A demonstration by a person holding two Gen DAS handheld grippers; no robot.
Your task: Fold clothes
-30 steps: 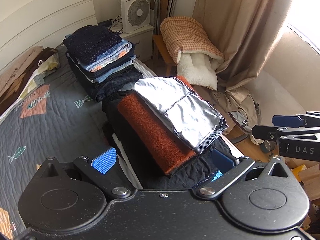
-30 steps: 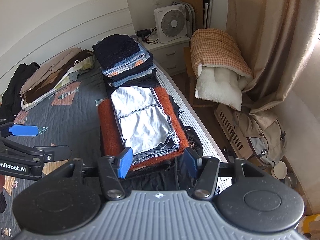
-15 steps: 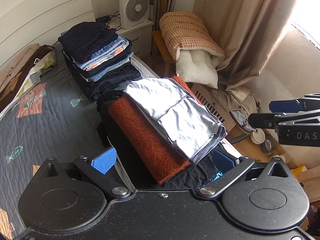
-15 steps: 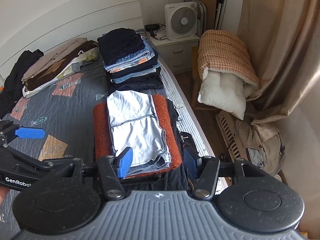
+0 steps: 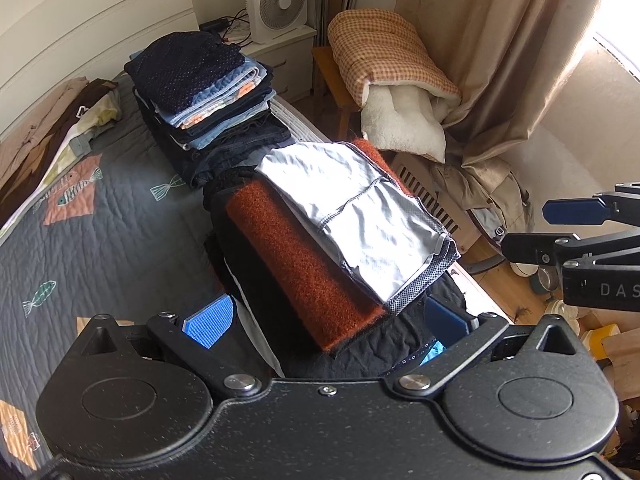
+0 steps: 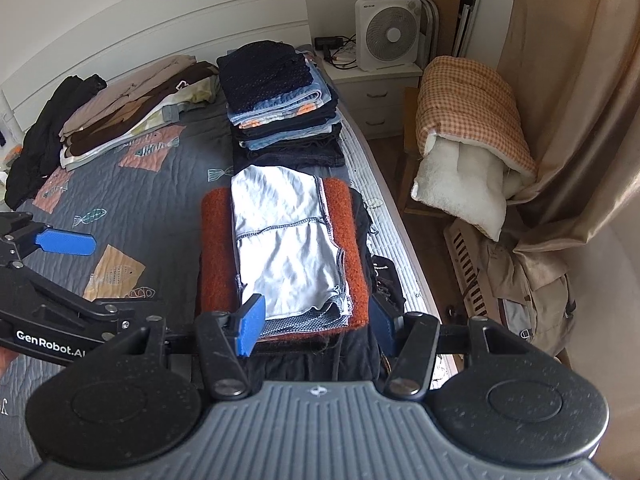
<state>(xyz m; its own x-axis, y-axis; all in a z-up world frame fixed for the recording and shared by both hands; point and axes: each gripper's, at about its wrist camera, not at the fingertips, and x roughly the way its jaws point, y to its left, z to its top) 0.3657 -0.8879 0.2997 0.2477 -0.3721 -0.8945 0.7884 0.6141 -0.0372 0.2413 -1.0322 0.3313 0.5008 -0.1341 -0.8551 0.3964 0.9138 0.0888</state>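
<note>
A folded light grey garment (image 5: 360, 220) lies on top of a folded rust-orange garment (image 5: 304, 264), over black clothes, in a stack at the bed's right edge; it also shows in the right wrist view (image 6: 288, 248). My left gripper (image 5: 324, 318) is open, its blue pads on either side of the stack's near end. My right gripper (image 6: 316, 320) is open and likewise straddles the stack's near end. A taller pile of folded dark and denim clothes (image 6: 276, 96) stands behind.
A grey fish-print bedspread (image 6: 152, 200) covers the bed. Unfolded beige, brown and black clothes (image 6: 120, 108) lie by the headboard. A fan (image 6: 388, 36) stands on a nightstand. A checked cushion (image 6: 468, 120) sits on a chair by the curtain.
Both grippers have pulled back and upward from the stack, staying open. The folded stack has not changed.
</note>
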